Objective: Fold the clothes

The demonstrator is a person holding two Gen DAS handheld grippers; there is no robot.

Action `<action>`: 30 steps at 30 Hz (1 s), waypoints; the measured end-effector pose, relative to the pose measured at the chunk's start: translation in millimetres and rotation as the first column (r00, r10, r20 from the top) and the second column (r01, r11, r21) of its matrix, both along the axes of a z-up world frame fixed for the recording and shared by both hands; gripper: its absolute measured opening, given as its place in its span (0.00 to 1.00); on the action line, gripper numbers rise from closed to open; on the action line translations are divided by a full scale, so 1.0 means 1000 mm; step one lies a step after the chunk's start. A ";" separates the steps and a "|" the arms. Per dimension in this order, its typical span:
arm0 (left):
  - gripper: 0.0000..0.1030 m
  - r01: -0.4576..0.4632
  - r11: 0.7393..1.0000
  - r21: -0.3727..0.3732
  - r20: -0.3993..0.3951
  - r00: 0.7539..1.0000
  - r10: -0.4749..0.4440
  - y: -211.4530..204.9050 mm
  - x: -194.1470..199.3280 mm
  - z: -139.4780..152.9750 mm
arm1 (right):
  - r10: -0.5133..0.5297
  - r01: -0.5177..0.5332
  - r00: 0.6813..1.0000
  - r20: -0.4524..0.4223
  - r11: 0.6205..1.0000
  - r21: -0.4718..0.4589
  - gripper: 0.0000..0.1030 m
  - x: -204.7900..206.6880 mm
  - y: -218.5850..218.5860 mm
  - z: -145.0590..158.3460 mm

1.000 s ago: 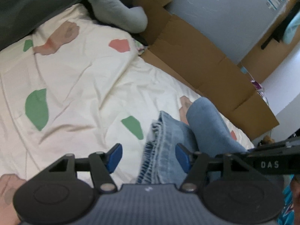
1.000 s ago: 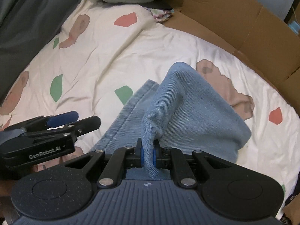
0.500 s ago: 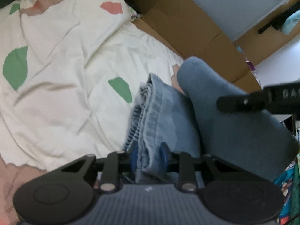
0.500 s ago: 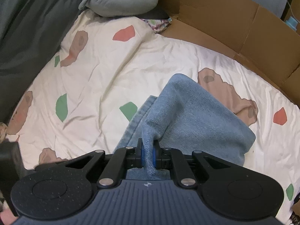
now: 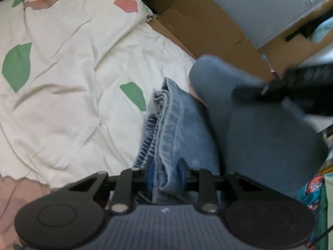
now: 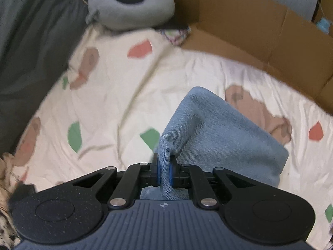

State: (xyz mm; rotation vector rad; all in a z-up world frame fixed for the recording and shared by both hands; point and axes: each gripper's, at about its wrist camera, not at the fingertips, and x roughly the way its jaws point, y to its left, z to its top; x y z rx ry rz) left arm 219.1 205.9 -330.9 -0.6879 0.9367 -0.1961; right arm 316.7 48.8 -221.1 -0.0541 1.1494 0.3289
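Jeans (image 5: 177,129) | waistband pinched in left tool (image 5: 165,175) | fold in right tool (image 6: 164,173)

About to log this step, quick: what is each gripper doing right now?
Left gripper: has just been closing; shut on the jeans at the waistband.
Right gripper: shut on a fold of the jeans.

I note a cream bedspread (image 6: 124,83) with coloured patches; cardboard panels (image 6: 249,27) at two o'clock, grey neck pillow (image 6: 133,8) at twelve.
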 end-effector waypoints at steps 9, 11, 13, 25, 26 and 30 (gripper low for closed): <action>0.24 -0.041 0.999 -0.030 0.002 0.999 0.041 0.010 -0.001 0.003 | -0.004 0.005 0.999 -0.054 1.000 0.026 0.21 -0.012 0.005 -0.020; 0.25 -0.063 0.998 -0.029 0.007 0.998 0.063 0.016 -0.001 0.006 | -0.011 0.013 0.998 -0.063 0.999 0.040 0.27 -0.016 0.005 -0.015; 0.25 -0.087 0.996 -0.025 0.011 0.996 0.088 0.021 -0.001 0.010 | -0.032 0.036 0.997 -0.066 0.997 0.063 0.33 -0.018 0.003 -0.004; 0.29 -0.104 0.995 -0.013 0.055 0.993 0.104 0.028 0.001 0.039 | -0.155 0.146 0.987 0.037 0.972 0.183 0.46 -0.002 -0.092 0.059; 0.34 -0.097 0.995 -0.015 0.062 0.993 0.098 0.026 0.002 0.042 | -0.174 0.165 0.984 0.031 0.967 0.193 0.46 -0.002 -0.106 0.057; 0.50 -0.068 0.998 -0.020 0.095 0.993 0.069 0.018 0.004 0.055 | -0.260 0.255 0.966 -0.002 0.946 0.201 0.46 -0.008 -0.152 0.041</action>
